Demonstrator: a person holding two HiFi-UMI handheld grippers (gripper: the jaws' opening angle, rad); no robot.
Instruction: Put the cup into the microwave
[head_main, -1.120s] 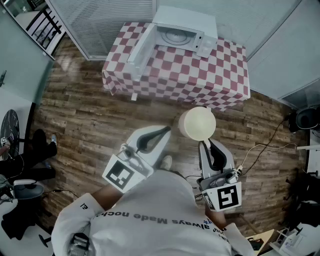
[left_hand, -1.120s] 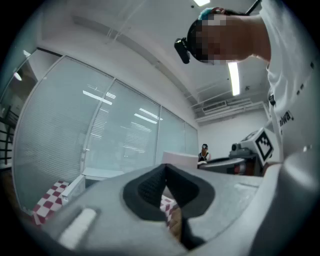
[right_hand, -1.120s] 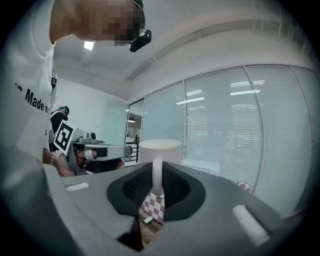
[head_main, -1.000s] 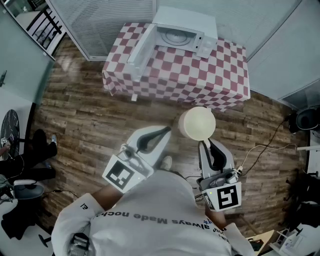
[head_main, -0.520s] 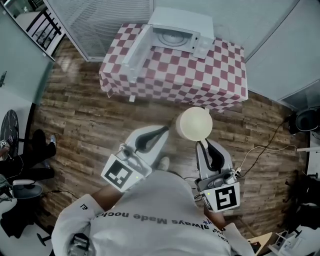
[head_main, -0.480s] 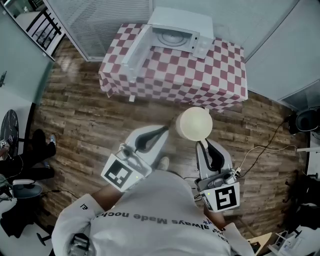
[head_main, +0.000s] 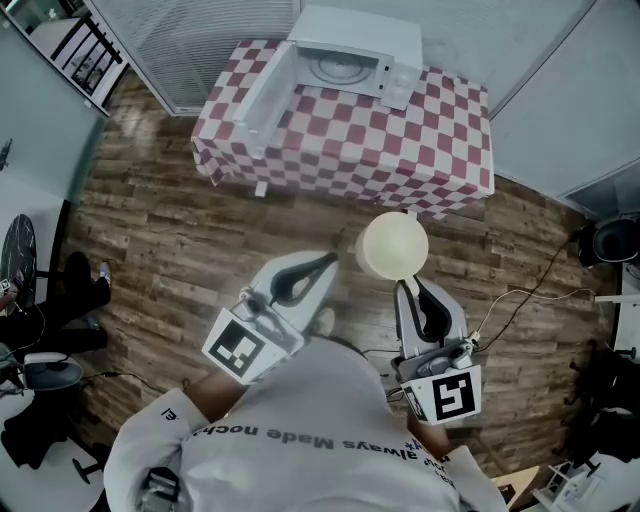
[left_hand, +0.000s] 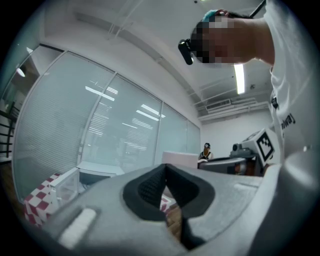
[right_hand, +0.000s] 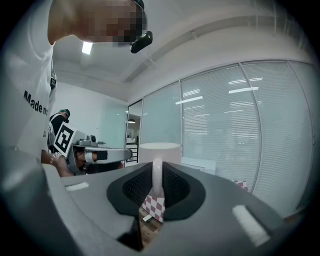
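Cup (head_main: 393, 245) upright in mid-air, short of tabletop (head_main: 400, 140), handle clamped in right gripper (right_hand: 157, 175) jaws. Left gripper (left_hand: 166, 172) jaws together, empty. Microwave (head_main: 350, 50) far, door (head_main: 265, 95) open leftward. Best carried level, entering the cavity straight, clear of the door.

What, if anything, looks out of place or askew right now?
Nothing stands out. The cup sits upright, held by its handle in the right gripper, with no spill visible. The microwave stands on the checkered table with its door swung open. The left gripper is shut and empty.
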